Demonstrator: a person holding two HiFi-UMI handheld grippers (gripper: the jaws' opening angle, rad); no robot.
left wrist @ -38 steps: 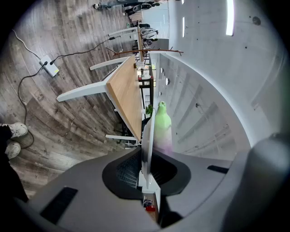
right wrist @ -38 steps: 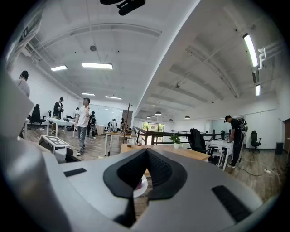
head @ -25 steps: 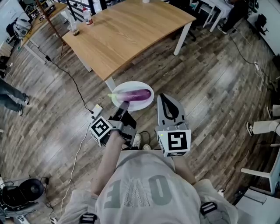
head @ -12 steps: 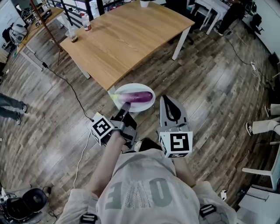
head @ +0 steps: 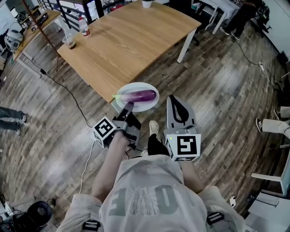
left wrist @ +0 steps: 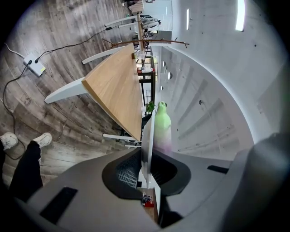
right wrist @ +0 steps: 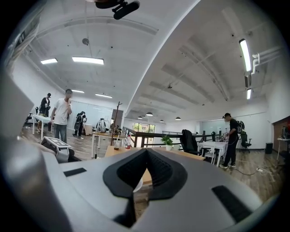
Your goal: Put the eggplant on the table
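Note:
A purple eggplant with a green stem lies on a white plate. My left gripper is shut on the plate's near rim and carries it level, just off the near corner of the wooden table. In the left gripper view the plate shows edge-on between the jaws, with the eggplant's green stem end beyond it and the table ahead. My right gripper is shut and holds nothing, to the right of the plate; its view shows the fingertips meeting.
A bottle, a cup and a potted plant stand along the table's far side. A cable and a power strip lie on the wooden floor at the left. People stand in the background. My shoe shows below the plate.
The table has come closer; both grippers and the plate with the eggplant have advanced towards its near corner. The grip on the plate is unchanged.

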